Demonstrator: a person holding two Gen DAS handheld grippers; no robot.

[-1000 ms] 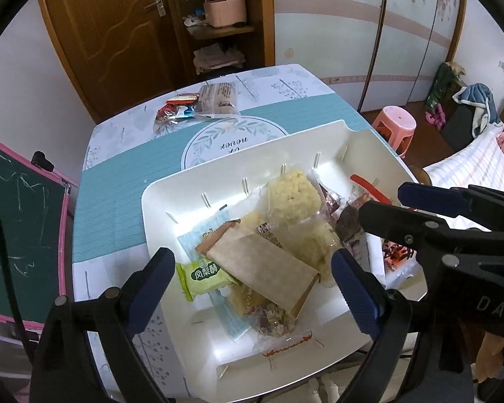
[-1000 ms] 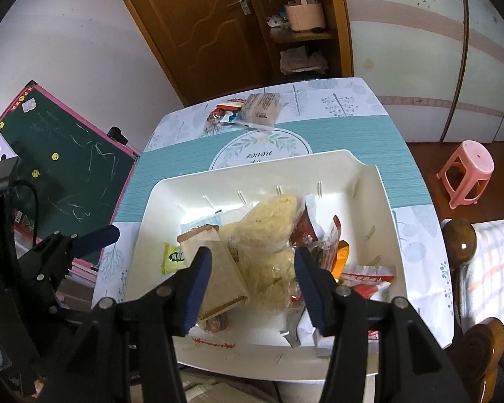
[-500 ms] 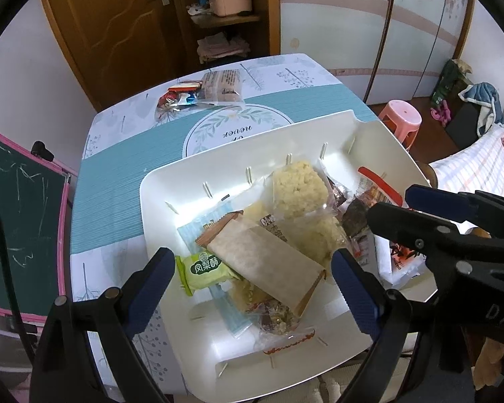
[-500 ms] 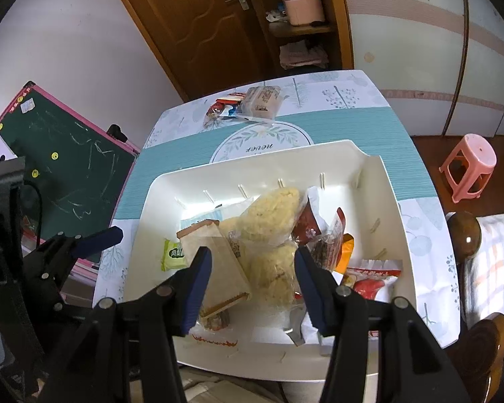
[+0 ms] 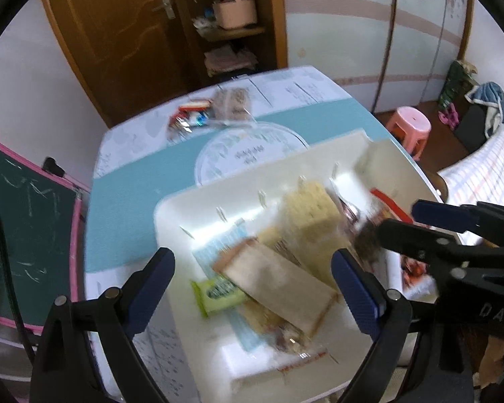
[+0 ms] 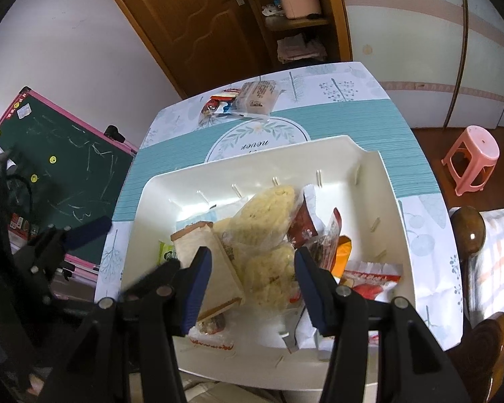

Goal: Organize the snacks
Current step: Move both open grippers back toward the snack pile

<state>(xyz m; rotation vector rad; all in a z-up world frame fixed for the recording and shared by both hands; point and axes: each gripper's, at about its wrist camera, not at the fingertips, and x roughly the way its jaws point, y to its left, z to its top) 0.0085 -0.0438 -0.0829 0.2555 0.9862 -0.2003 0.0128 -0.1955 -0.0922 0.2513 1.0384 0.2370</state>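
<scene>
A white tray (image 5: 184, 221) (image 6: 363, 168) on the table holds a pile of snacks: a brown wafer pack (image 5: 279, 285) (image 6: 198, 245), yellow puffed-rice packs (image 5: 309, 208) (image 6: 268, 208), a green packet (image 5: 218, 292) and red packets (image 6: 305, 225). My left gripper (image 5: 252, 288) is open and empty, hovering above the wafer pack. My right gripper (image 6: 252, 282) is open and empty above the rice packs; it also shows at the right of the left wrist view (image 5: 453, 235). More snacks (image 5: 215, 110) (image 6: 245, 100) lie at the table's far end.
The table has a teal runner (image 6: 396, 154). A green chalkboard (image 6: 60, 174) leans at the left. A pink stool (image 6: 473, 154) stands at the right. A wooden chair post (image 6: 470, 231) and a bed are near right. A door and shelf are behind.
Both grippers have drifted slightly, so the tray and table sit a little lower and nearer in view. The left view is now motion-blurred. The jaws stay open.
</scene>
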